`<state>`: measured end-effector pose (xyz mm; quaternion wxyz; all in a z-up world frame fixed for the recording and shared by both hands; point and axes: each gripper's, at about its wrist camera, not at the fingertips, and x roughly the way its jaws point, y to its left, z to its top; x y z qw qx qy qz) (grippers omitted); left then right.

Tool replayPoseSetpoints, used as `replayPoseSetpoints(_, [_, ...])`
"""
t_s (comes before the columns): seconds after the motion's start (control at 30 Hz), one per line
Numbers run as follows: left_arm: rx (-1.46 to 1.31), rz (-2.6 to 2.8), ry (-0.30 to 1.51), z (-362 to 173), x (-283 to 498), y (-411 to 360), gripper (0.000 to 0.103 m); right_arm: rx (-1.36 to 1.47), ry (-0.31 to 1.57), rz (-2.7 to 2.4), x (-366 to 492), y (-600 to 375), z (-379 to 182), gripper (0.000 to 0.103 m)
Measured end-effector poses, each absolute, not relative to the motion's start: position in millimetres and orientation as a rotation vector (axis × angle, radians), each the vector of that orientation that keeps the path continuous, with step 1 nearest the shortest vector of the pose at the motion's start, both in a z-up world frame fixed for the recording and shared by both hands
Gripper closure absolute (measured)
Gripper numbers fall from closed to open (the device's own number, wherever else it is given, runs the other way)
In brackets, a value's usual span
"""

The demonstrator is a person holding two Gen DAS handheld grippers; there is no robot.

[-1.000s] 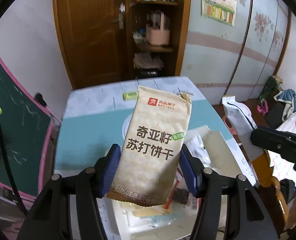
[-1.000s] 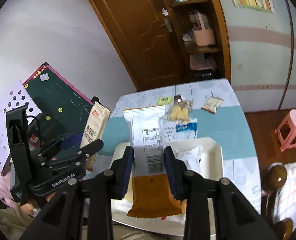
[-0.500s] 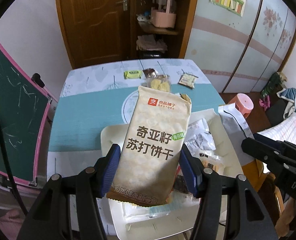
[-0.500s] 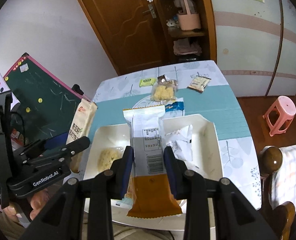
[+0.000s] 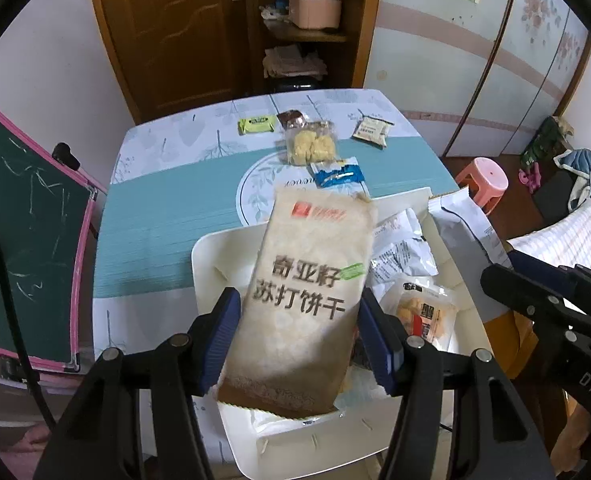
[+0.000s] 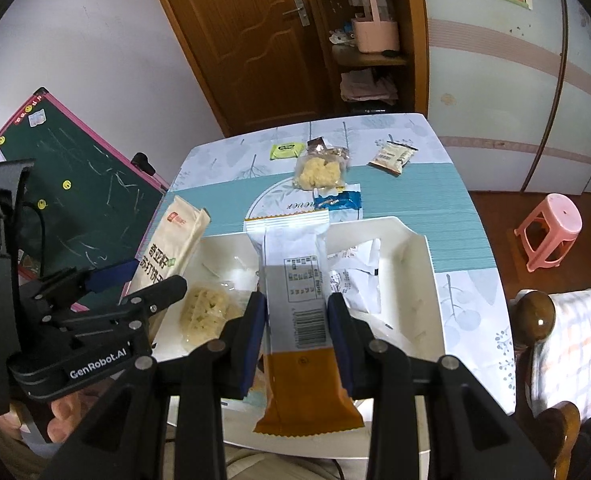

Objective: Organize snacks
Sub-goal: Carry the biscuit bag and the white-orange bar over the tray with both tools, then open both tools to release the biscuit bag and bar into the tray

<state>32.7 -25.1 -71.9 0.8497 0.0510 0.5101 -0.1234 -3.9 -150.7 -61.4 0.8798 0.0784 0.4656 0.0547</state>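
Left wrist view shows the left hand-held gripper [image 5: 299, 340] clamped on a beige cracker packet [image 5: 307, 304], its blue pads pressing both long edges. The packet hangs tilted over the near part of a white tray [image 5: 205, 272] that sits on the worktop [image 5: 155, 220]. Inside the tray lie a white wrapper [image 5: 399, 256] and a clear bag of yellow biscuits [image 5: 423, 316].

Right wrist view shows the right hand-held gripper [image 6: 297, 332] closed on a white-and-orange snack bar [image 6: 295, 304], gripped at its middle and held above the same tray [image 6: 431, 280]. A pale round cake [image 6: 207, 312] lies in the tray's left half.

Beyond the tray, on the worktop, rest a green sachet [image 6: 283, 151], a clear bag of yellow pieces [image 6: 321, 170], a blue packet [image 6: 341, 200] and a small beige packet [image 6: 393, 156].
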Motion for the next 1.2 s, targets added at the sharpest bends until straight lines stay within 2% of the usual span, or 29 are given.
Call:
replayPoseSetpoints(0.23, [0.137,-0.259,1.076,-73,32,-28,0.045,0.153,0.998,0.105,-2,-151,-68,0.069])
replayPoseSetpoints(0.27, [0.134,-0.263,1.084,-73,33,-28,0.042,0.142,1.008,0.107,-2,-149,-70,0.068])
replayPoseSetpoints(0.33, [0.126,-0.267,1.101,-76,34,-28,0.018,0.124,1.019,0.107,-3,-146,-73,0.067])
replayPoseSetpoints(0.37, [0.110,-0.273,1.105,-77,34,-27,0.017,0.116,1.021,0.105,-4,-143,-73,0.065])
replayPoseSetpoints(0.5, [0.088,-0.271,1.117,-78,36,-23,0.017,0.107,1.012,0.095,-5,-142,-73,0.047])
replayPoseSetpoints(1.2, [0.090,-0.261,1.137,-85,52,-24,0.017,0.153,1.051,0.067,12,-161,-85,0.047])
